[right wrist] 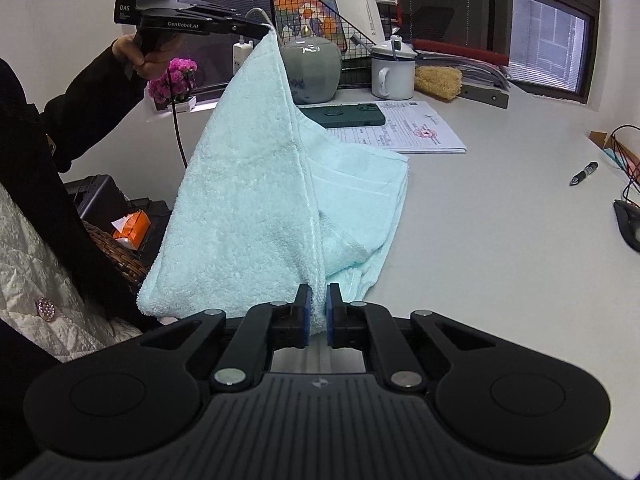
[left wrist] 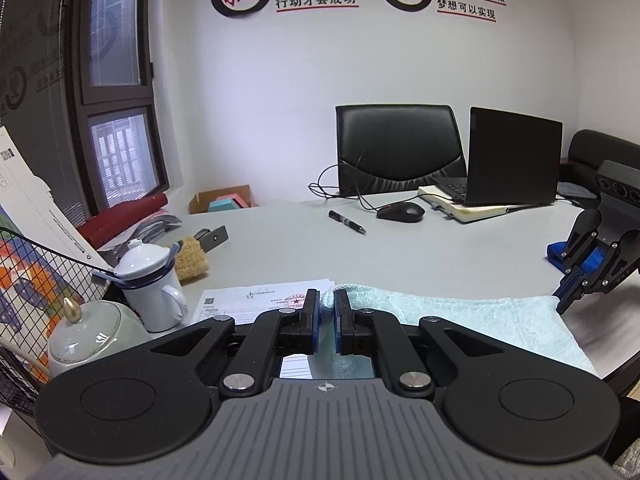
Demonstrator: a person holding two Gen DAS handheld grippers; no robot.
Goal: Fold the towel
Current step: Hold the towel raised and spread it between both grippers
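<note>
The left claw (left wrist: 327, 306) is clenching a bunched corner of the pale blue towel (left wrist: 500, 324); in the left wrist view the cloth is sitting squeezed between the blue pads at the lower centre of the frame. The right claw (right wrist: 318, 308) is likewise clamping the towel (right wrist: 256, 184), with the hem edge pinched between its pads at the lower centre of the right wrist view. No earlier state is being assessed.

Position of the towel: in the right wrist view it is hanging as a taut sheet from the left claw (right wrist: 260, 30), which a hand (right wrist: 142, 58) is holding at the upper left of the frame, running diagonally down to the right claw. The remainder is lying in loose layers on the bench (right wrist: 500, 208), right of the raised sheet, just short of the papers (right wrist: 416, 128) and the dark phone (right wrist: 348, 115).

Governing relation: the gripped edge is forming the long axis, from upper left to lower centre, with one claw at each end. The lifted sheet is standing to the left of the resting layers, so in my judgement the fold is requiring both claws to carry that edge rightward across the resting part. Neither hand is nearer; both are already on the cloth.

Risk, as judged: the towel may be dragging the papers.
</note>
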